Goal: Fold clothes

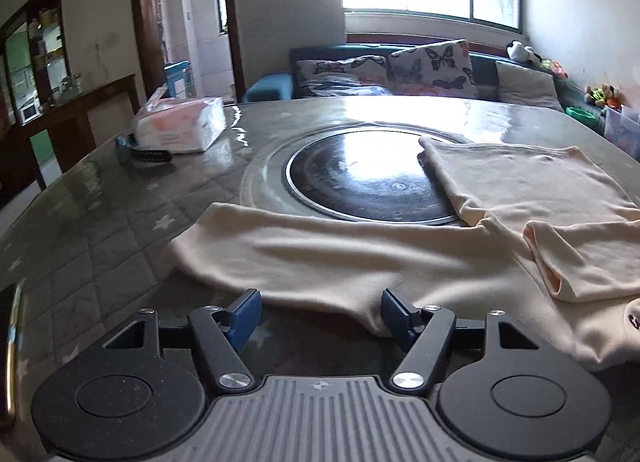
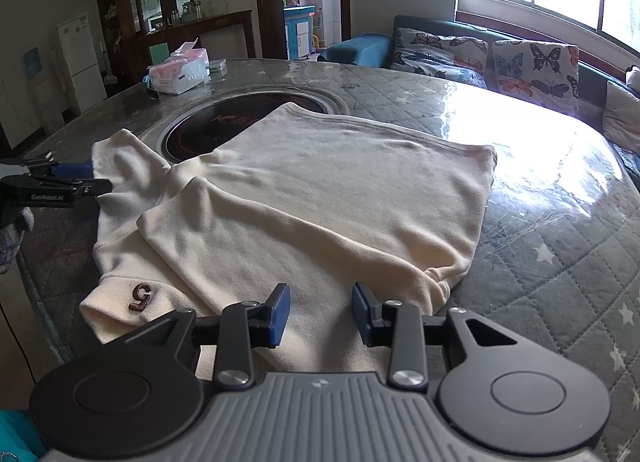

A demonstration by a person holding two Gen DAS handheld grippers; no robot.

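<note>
Cream knit sweater (image 2: pixel 312 197) lies spread on the quilt-covered bench (image 2: pixel 560 262), partly folded, one sleeve laid across its body. Ahead of the left hand-held gripper (image 1: pixel 320 316), whose blue pads stand wide apart and grip nothing, the other sleeve (image 1: pixel 300 254) stretches out, its edge touching the right pad. Opened just as wide, the right hand-held gripper (image 2: pixel 320 312) hovers over the sweater's near edge, a cuff bearing a dark-red mark (image 2: pixel 140 296) to its left.
</note>
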